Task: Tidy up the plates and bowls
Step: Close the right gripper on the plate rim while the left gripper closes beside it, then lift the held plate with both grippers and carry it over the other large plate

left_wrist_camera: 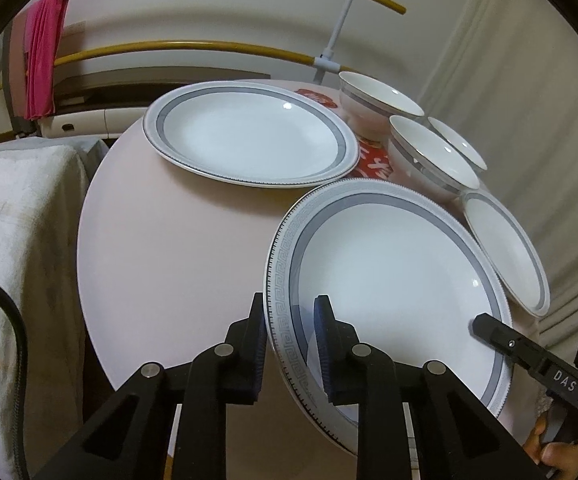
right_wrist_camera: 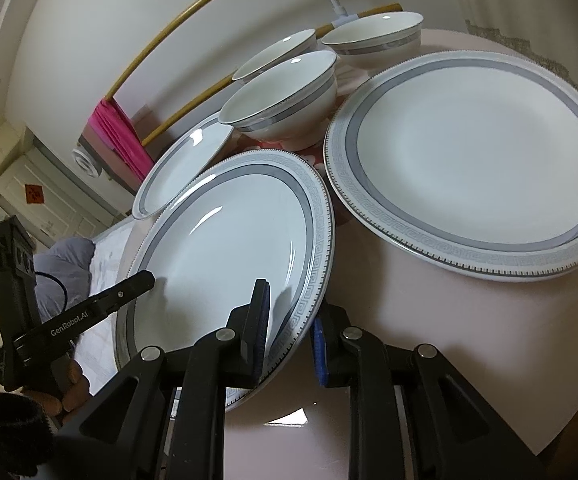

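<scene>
Currently both hand-held grippers are clamped on the same plate (left_wrist_camera: 393, 280), which sits tilted at the counter's (left_wrist_camera: 161, 264) near edge. Left hand-held gripper (left_wrist_camera: 289, 344) pinches the rim at about 8 o'clock on the plate, 1 finger under, 1 on the inner face. Right hand-held gripper (right_wrist_camera: 289, 332) pinches the opposite rim, at about 4 o'clock in the left wrist view. A 2nd big plate (left_wrist_camera: 249, 136) lies flat at 11 o'clock from the held one. 3 bowls (left_wrist_camera: 429, 156) cluster at 1 o'clock, over a red printed sheet (left_wrist_camera: 373, 164). A smaller plate (left_wrist_camera: 509, 252) is at 3 o'clock, its near rim behind the held plate's rim; contact unclear.
</scene>
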